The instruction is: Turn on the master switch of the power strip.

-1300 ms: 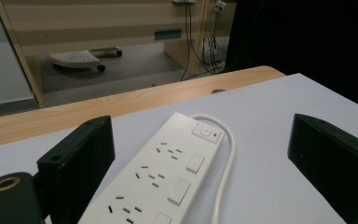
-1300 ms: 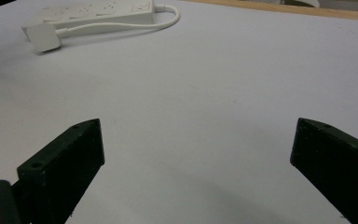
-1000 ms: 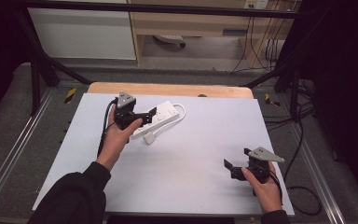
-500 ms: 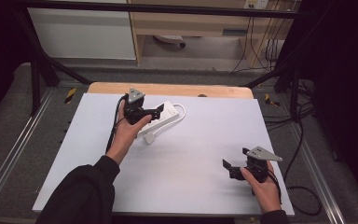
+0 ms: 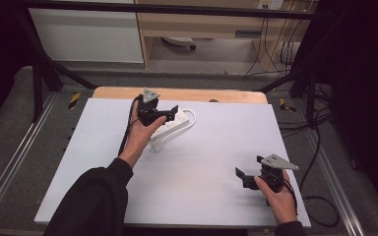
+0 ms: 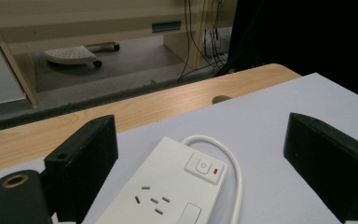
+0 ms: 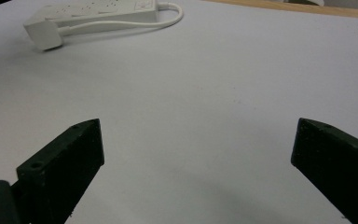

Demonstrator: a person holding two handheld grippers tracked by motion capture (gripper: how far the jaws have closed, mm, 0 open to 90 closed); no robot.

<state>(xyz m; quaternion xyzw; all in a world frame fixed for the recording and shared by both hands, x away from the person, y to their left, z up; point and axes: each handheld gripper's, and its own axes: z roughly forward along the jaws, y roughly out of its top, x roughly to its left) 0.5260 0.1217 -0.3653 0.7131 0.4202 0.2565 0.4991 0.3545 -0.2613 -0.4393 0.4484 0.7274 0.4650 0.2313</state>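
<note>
A white power strip [image 5: 177, 123] lies on the white tabletop [image 5: 202, 162] at the far middle-left, its cable [image 5: 193, 118] looping back to a white plug [image 5: 158, 145]. My left gripper [image 5: 170, 114] hovers open just over the strip. In the left gripper view the strip [image 6: 168, 191], with its switch [image 6: 204, 167], lies between and below the wide-apart jaws of the left gripper [image 6: 200, 135]. My right gripper [image 5: 242, 179] is open near the front right, with nothing in it. From the right gripper [image 7: 198, 140] the strip [image 7: 98, 11] and plug [image 7: 44, 35] lie far ahead.
A wooden strip [image 5: 177, 93] edges the table's far side, with a small hole [image 6: 220, 99] in it. Beyond stand a cabinet [image 5: 202, 24] and hanging cables [image 5: 280, 49]. Metal rails [image 5: 10, 162] run along both sides.
My left gripper has moved forward and rightward along the power strip toward its switch end. The right gripper has stayed about where it was.
</note>
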